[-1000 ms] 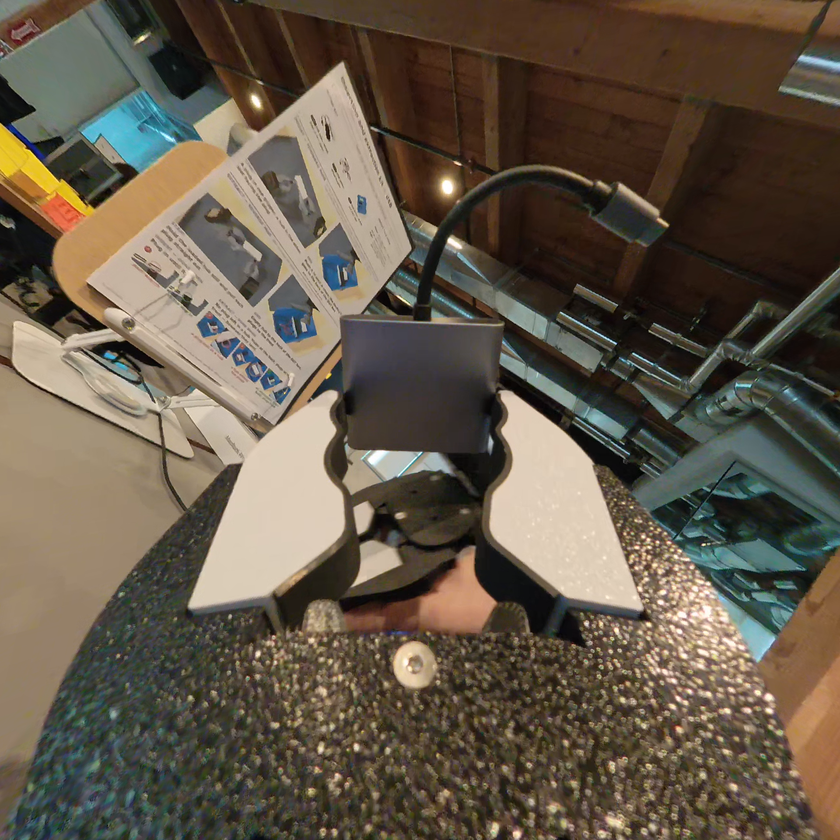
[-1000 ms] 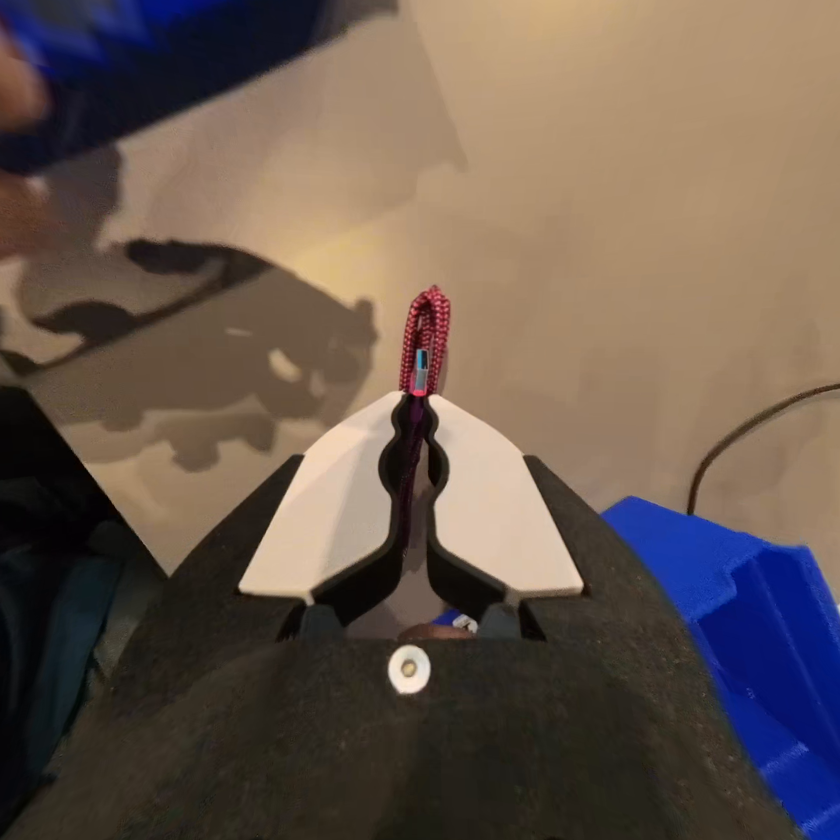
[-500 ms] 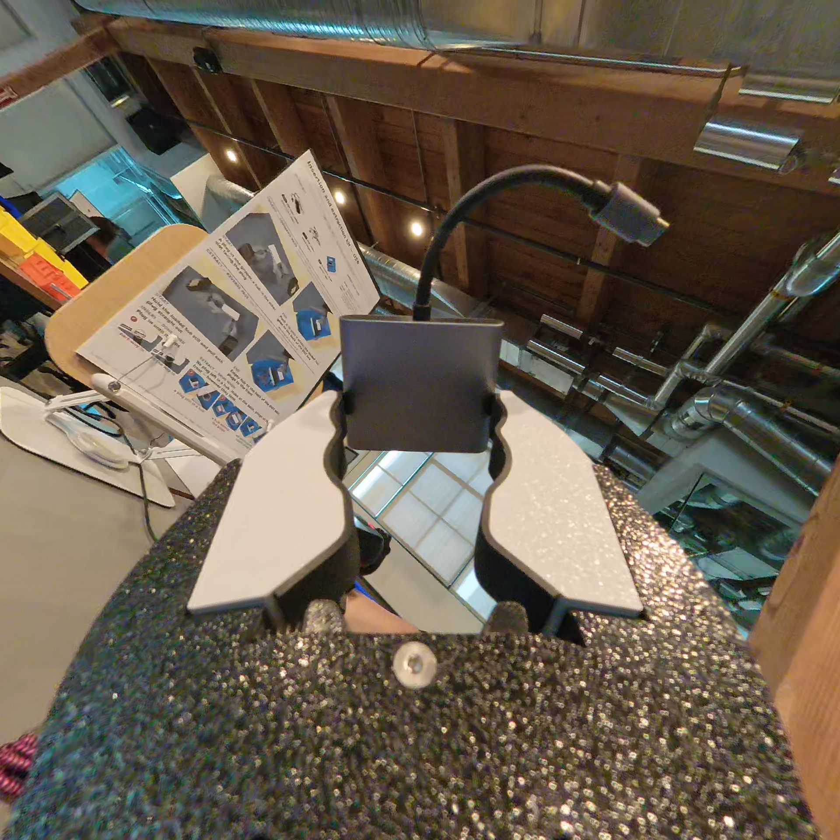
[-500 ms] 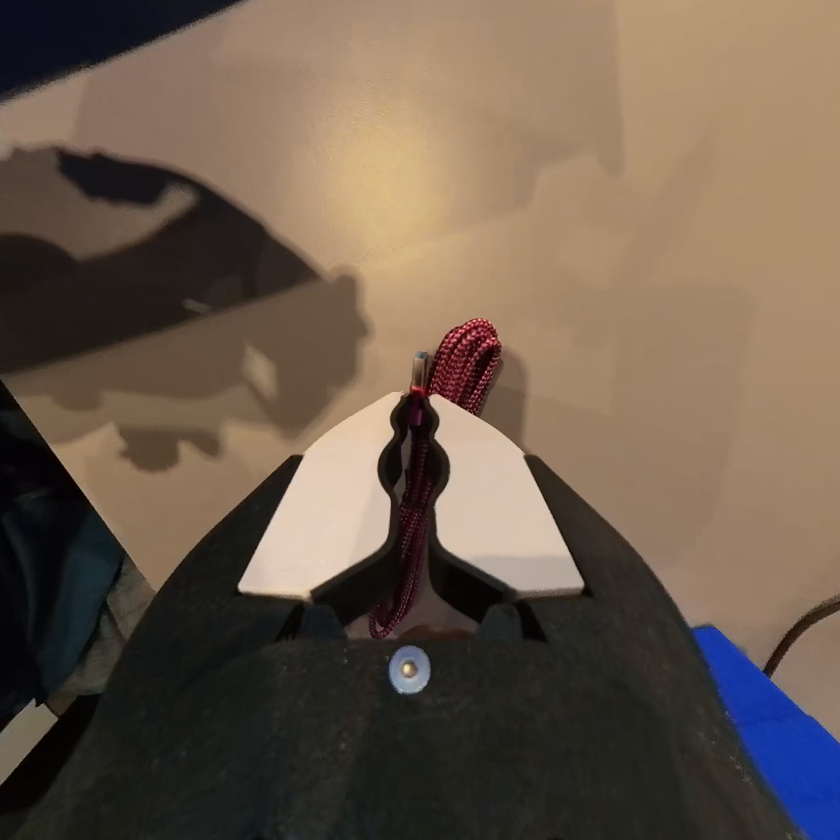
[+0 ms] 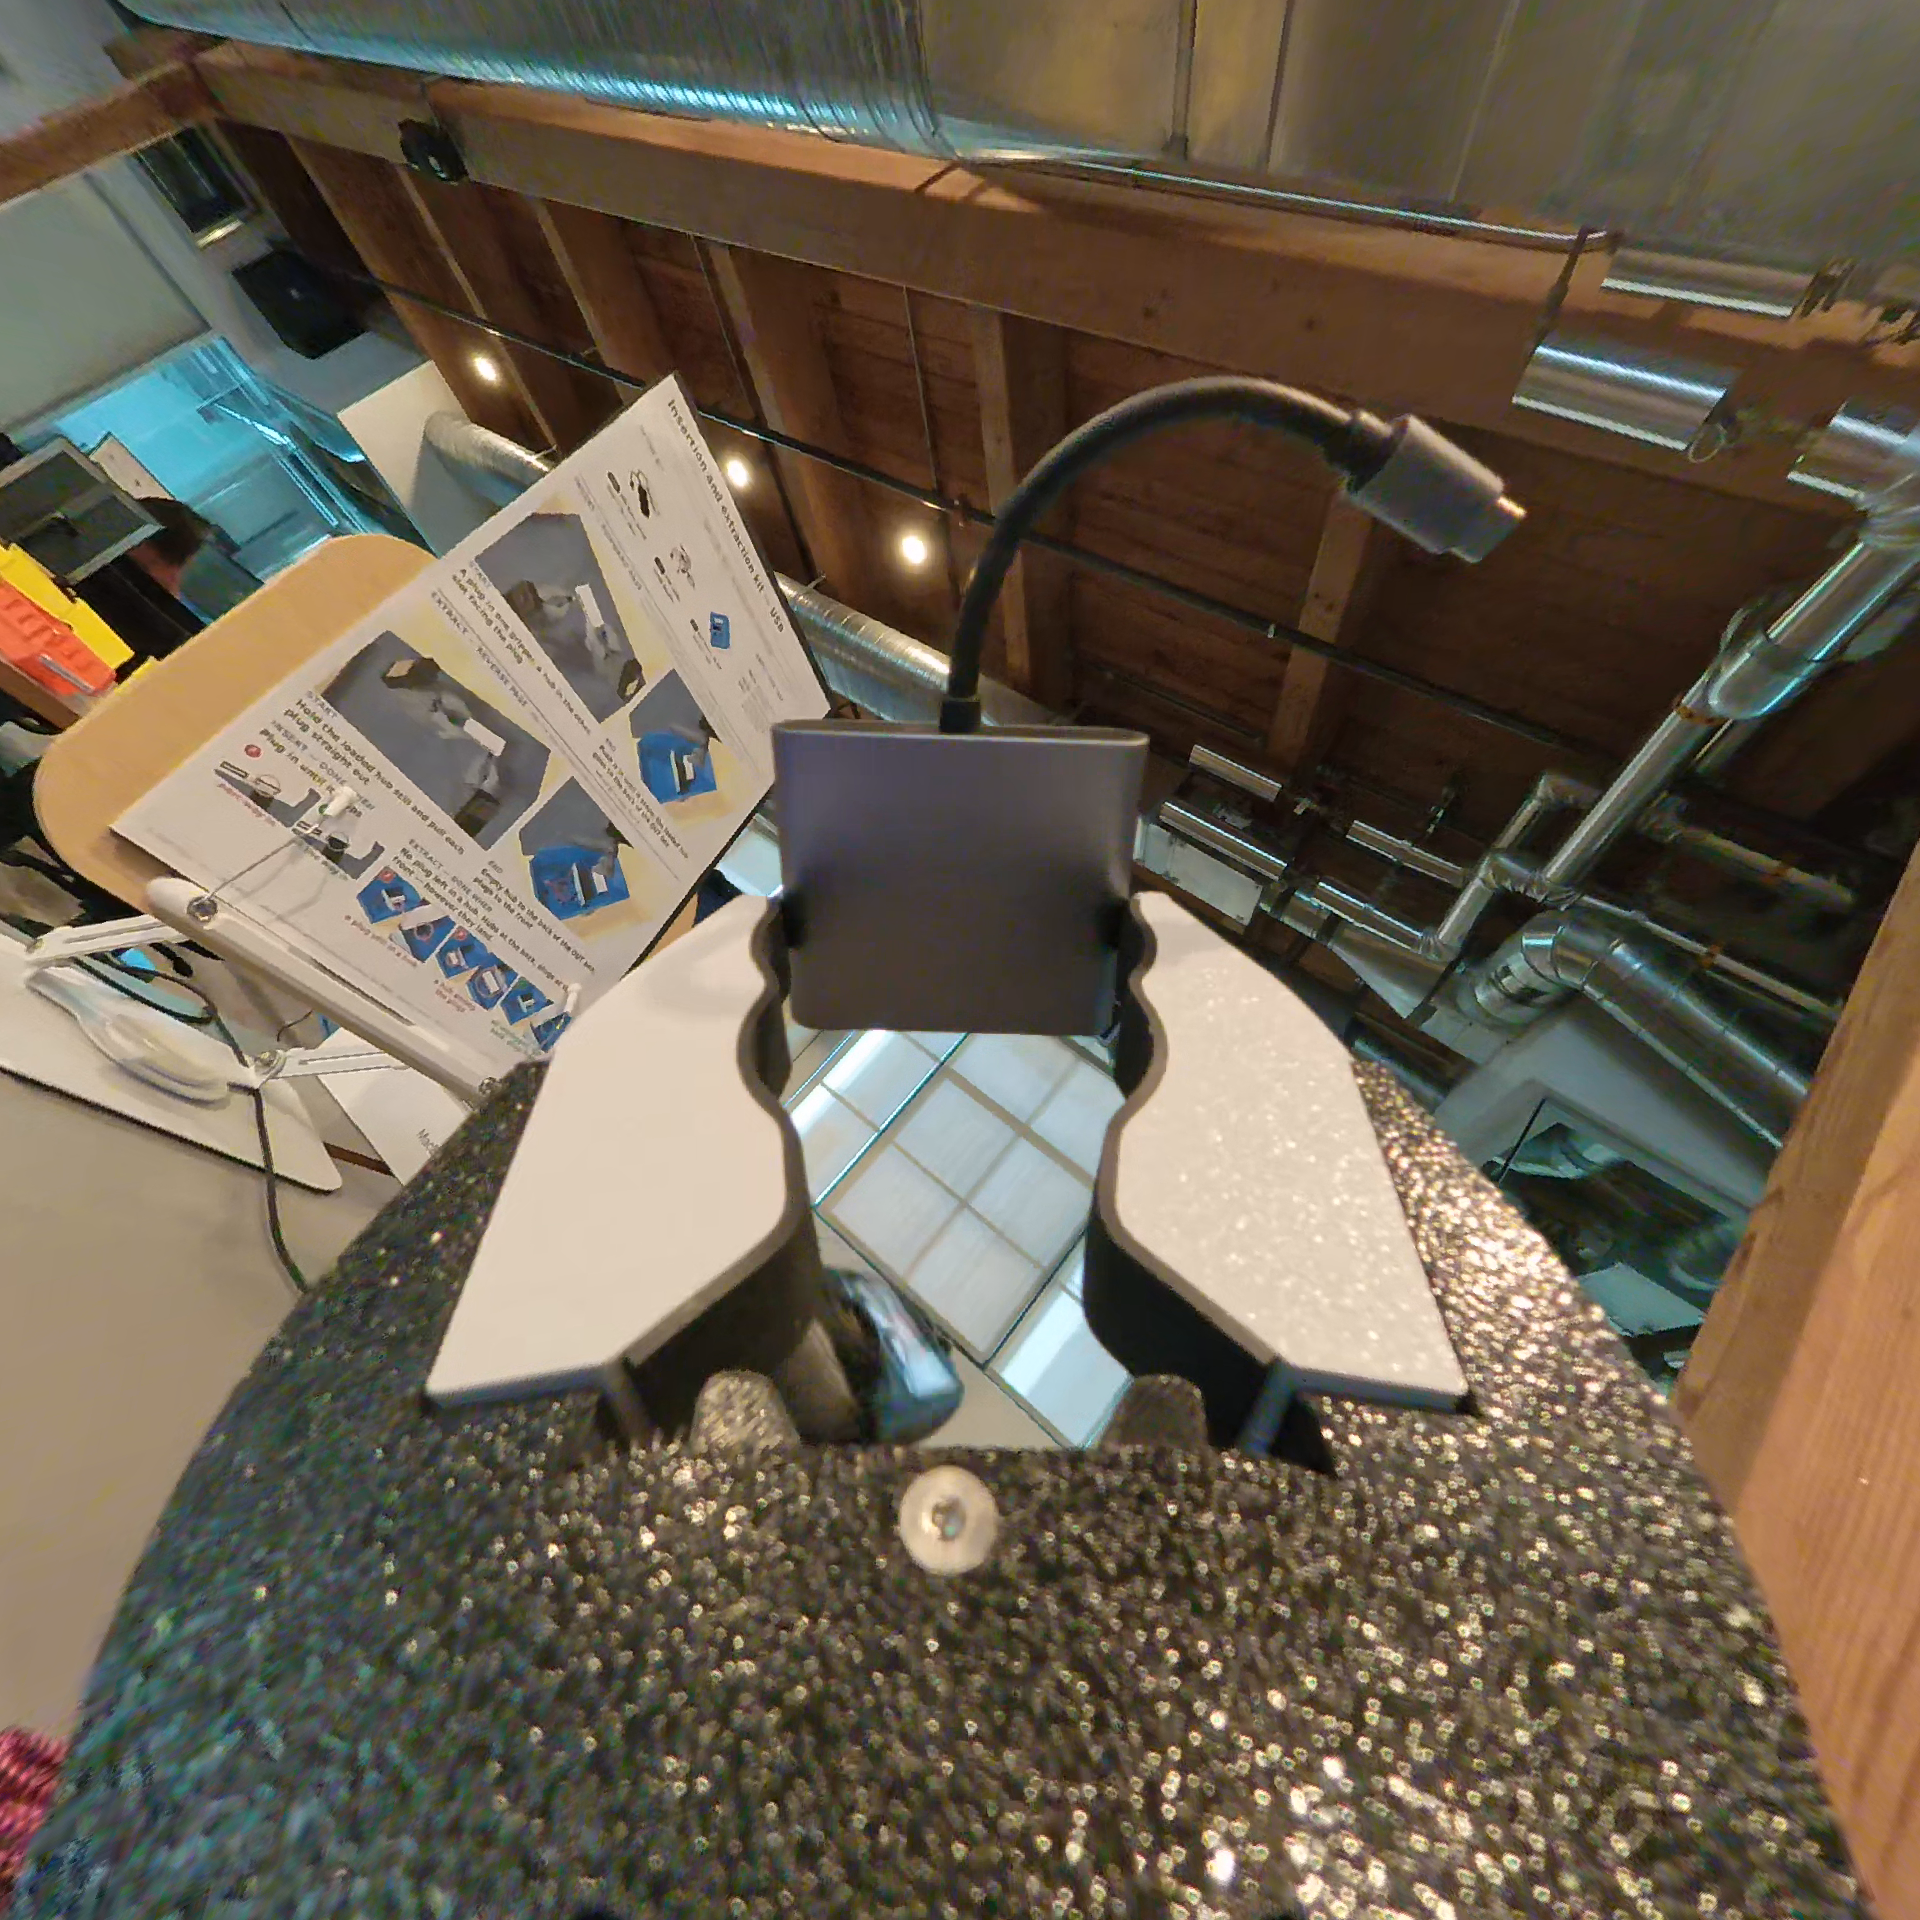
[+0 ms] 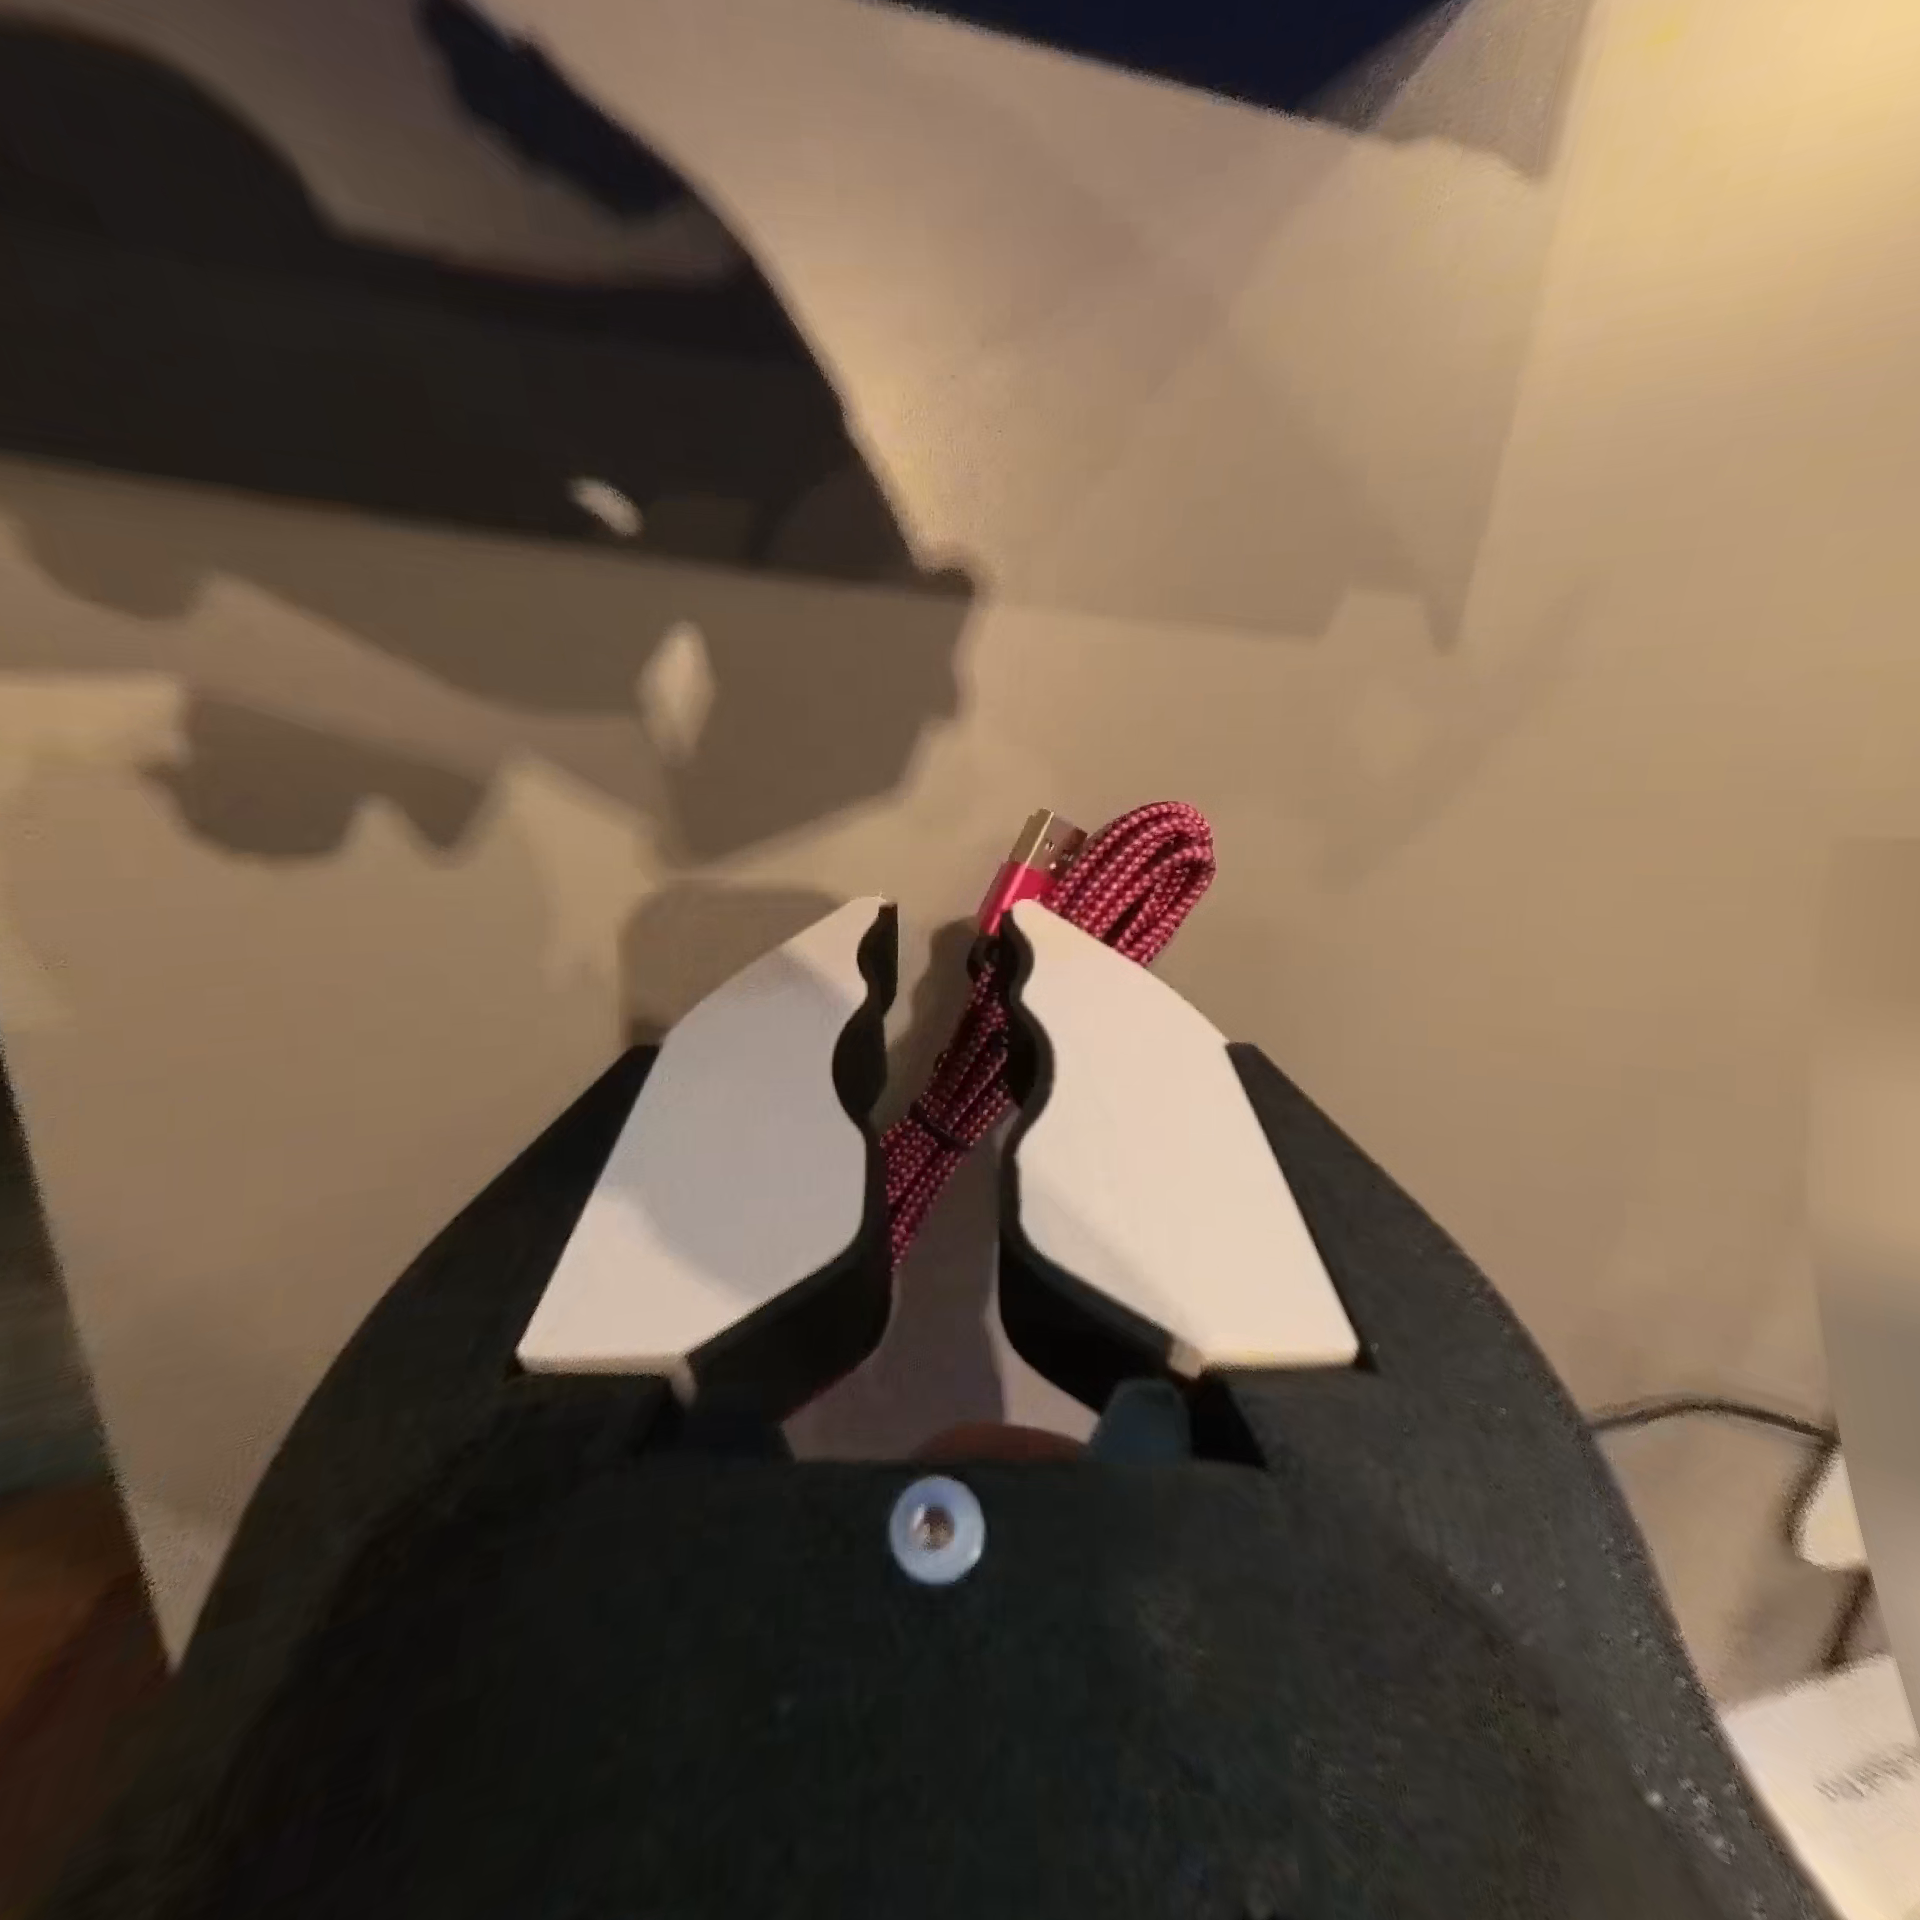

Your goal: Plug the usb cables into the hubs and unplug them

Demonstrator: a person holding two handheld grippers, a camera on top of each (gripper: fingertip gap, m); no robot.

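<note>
Hub [image 5: 951,878], grey, clamped between left tongs [image 5: 951,925], pigtail arching toward 1 o'clock. Red braided cable [image 6: 1101,883] lying loose between parted right tongs [image 6: 945,920], touching desk [image 6: 1351,520].

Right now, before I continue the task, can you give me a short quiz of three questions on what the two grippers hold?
1. True or false: the left gripper clamps the hub by its two side edges.
2. What colour is the cable at the right gripper? A red, B white, C green.
3. Fill in: the hub's own plug is plugged into ____.

Key: 1 true. 2 A. 3 nothing; it hangs free in the air.
</note>
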